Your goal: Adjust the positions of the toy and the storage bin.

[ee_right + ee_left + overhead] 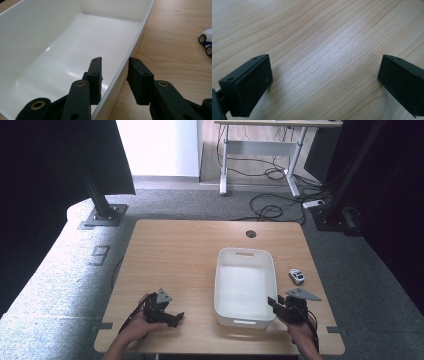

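The white bin (245, 287) is sitting on the right half of the wooden table (175, 255), its long sides running from the near edge toward the far edge, and its inside is bare. The right gripper (115, 75) is straddling the bin's right wall near the near right corner: one jaw is hanging inside the bin, the other is standing outside over the wood, and the thin white rim is running up between them. The jaws are drawn close about that wall; whether the pads are actually pressing on it cannot be told, since a sliver of gap is showing on either side in the right gripper view. In the high view the right gripper (280, 304) is lying by the table's near right corner, the hand behind it. A small white toy car (297, 276) is resting just beside the bin, toward the right edge. The left gripper (325, 75) is hovering low over bare wood near the near left corner, well apart from the bin, its jaws spread wide with nothing between them.
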The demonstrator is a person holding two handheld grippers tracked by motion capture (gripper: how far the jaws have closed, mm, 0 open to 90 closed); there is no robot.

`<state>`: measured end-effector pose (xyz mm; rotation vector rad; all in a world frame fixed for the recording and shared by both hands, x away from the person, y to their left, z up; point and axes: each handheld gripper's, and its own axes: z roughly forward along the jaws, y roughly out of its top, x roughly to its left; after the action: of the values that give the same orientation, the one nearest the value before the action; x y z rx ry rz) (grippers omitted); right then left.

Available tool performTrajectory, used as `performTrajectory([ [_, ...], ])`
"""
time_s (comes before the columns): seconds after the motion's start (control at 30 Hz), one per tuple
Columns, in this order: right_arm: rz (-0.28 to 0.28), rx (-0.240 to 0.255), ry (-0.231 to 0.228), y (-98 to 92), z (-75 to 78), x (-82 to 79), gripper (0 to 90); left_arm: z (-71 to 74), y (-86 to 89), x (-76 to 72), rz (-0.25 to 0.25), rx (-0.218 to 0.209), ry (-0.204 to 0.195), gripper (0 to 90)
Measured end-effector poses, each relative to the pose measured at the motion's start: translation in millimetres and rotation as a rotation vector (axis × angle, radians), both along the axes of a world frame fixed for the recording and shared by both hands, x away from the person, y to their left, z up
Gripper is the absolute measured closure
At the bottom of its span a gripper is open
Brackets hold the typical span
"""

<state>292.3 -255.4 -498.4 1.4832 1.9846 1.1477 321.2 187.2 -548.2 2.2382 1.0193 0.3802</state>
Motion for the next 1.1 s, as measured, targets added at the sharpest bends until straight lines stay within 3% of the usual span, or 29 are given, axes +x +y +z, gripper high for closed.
performTrajectory([
  [1.1, -0.030, -0.002, -0.003, 20.5, -0.5, 13.0, 65.6, 0.0, 0.0, -0.2, 0.002, 0.000, 0.000, 0.0],
])
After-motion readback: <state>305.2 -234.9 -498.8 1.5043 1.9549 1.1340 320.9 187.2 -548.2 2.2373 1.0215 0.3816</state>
